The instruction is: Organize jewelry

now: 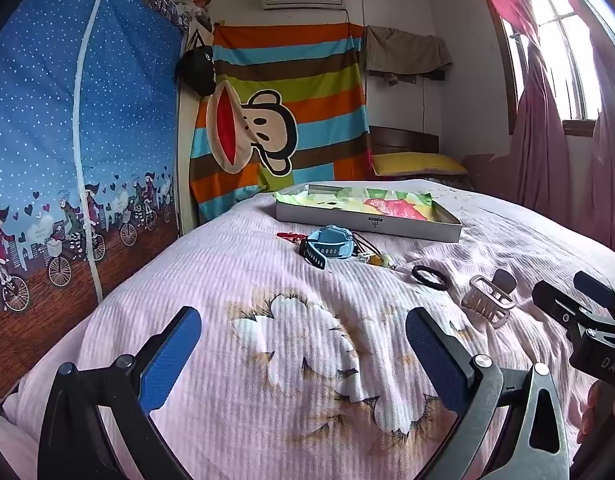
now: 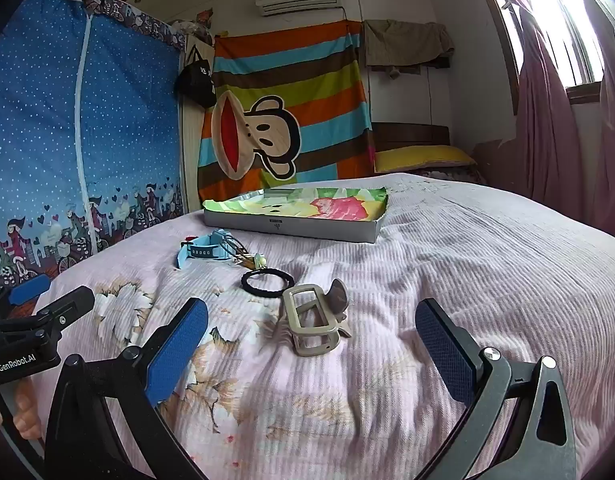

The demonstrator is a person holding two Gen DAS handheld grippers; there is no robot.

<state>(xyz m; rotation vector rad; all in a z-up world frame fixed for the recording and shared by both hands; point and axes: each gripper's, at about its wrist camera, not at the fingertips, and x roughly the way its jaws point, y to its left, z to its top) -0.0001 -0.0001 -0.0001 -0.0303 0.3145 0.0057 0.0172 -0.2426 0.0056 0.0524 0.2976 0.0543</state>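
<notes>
Just ahead of the right gripper (image 2: 311, 356), whose jaws gape wide and empty, a beige hair claw (image 2: 313, 318) lies on the pink bedspread (image 2: 487, 260); closing squarely across its frame looks wisest, with the lined box (image 2: 291, 226) waiting farther beyond.

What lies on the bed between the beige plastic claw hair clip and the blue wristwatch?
A black elastic hair tie, seen in the right wrist view between the clip and watch.
</notes>
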